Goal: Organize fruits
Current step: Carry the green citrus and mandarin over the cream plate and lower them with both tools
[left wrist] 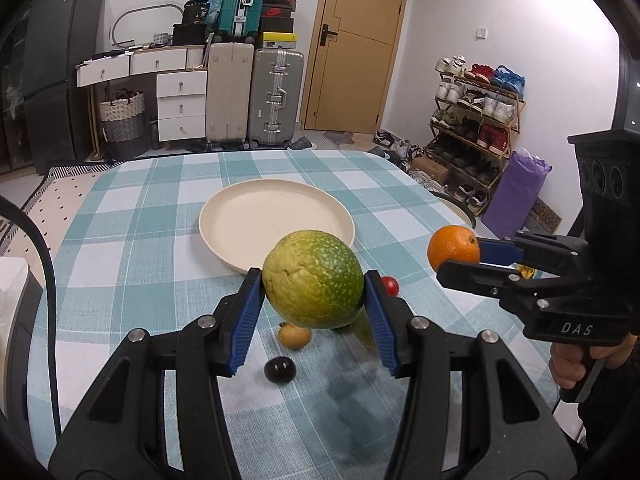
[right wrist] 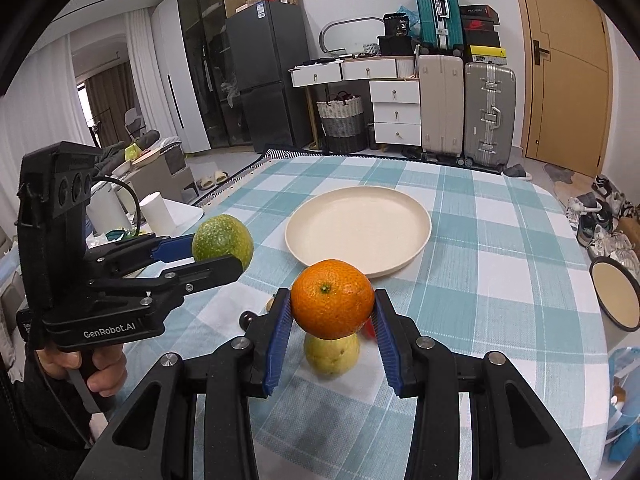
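The left gripper (left wrist: 314,292) clamps a green fruit (left wrist: 314,278) and the right gripper (right wrist: 332,312) clamps an orange (right wrist: 332,298), both just short of the plate (right wrist: 416,236).

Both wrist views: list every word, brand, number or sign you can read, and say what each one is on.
"DAS": on the body of the right gripper, seen from the left wrist.
"GenRobot.AI": on the body of the left gripper, seen from the right wrist.
Red swoosh logo, no words: on a black shoebox.
Too small or blurred to read: the black bag's label, the yellow-and-black box, the fridge sticker.
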A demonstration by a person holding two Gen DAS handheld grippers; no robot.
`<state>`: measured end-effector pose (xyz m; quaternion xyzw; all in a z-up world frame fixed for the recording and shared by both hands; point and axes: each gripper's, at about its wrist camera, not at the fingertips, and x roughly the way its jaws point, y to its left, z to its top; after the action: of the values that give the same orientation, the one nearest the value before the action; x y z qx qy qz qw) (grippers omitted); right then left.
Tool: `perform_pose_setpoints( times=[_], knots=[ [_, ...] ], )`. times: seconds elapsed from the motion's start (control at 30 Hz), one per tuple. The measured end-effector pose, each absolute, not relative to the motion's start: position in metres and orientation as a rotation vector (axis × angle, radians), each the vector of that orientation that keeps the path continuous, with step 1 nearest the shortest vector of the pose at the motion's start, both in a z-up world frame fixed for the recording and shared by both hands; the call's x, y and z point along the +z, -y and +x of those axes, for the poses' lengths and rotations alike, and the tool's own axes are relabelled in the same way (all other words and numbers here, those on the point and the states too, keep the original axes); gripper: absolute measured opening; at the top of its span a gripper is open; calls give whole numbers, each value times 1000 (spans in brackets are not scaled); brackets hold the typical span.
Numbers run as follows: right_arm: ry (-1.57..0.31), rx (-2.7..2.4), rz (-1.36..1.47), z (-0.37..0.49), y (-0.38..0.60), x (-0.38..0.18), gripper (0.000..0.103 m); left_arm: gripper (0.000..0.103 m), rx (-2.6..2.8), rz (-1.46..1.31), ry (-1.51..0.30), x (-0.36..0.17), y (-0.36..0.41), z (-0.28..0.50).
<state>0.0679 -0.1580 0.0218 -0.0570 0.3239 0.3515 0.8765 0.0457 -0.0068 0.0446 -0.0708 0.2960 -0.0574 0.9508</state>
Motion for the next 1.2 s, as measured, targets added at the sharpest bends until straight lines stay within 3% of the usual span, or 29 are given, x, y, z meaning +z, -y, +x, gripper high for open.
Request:
perform_pose_setpoints(
  times=[0.7, 1.2],
  knots=[
    [-701, 726, -74, 138, 129, 19, 41, 48, -40, -162, -591, 37, -34, 108],
    [-779, 706, -82, 178, 121, -17, 41, 48, -22, -117, -647, 8, -31, 159]
  ],
)
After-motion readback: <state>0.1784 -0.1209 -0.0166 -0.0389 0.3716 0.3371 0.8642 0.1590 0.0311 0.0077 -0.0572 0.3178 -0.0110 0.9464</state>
